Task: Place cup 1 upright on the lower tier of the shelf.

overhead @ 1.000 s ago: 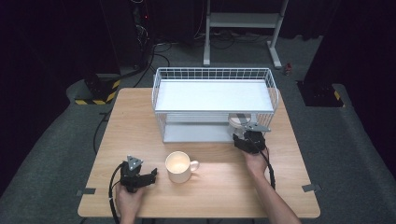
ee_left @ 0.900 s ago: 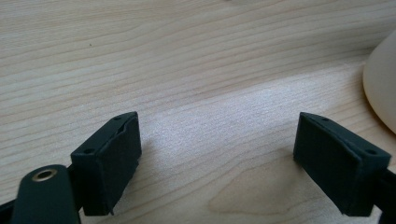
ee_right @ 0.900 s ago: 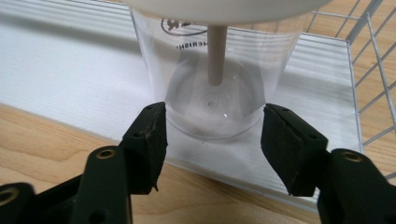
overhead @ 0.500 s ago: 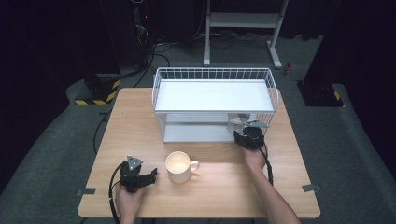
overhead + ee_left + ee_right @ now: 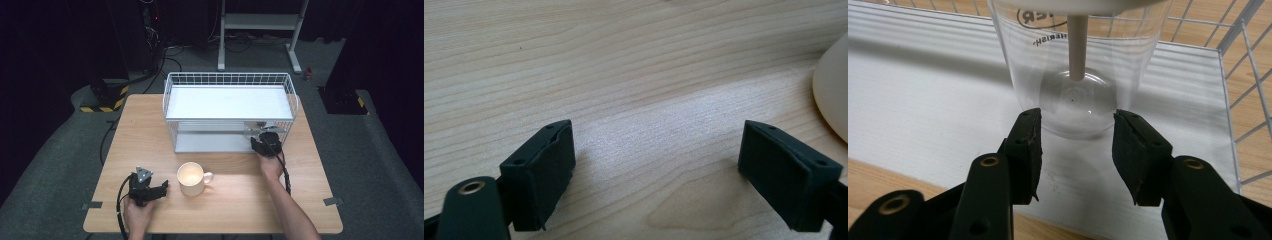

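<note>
High view looked forward and down over the whole table [image 5: 235,200]. Left gripper view sat very low, close on the tabletop, cream mug [image 5: 831,95] at right edge. Right gripper view faced into the wire rack [image 5: 1243,75]. Both shared with high view.

A cream mug [image 5: 190,178] stands upright on the wooden worktop [image 5: 235,210], handle to the right. Grey carpet [image 5: 55,165] surrounds the worktop. Behind it, a white metal stand [image 5: 260,22] and black cables [image 5: 160,55] rest on the floor. A yellow-black striped block [image 5: 102,105] lies at rear left.
</note>
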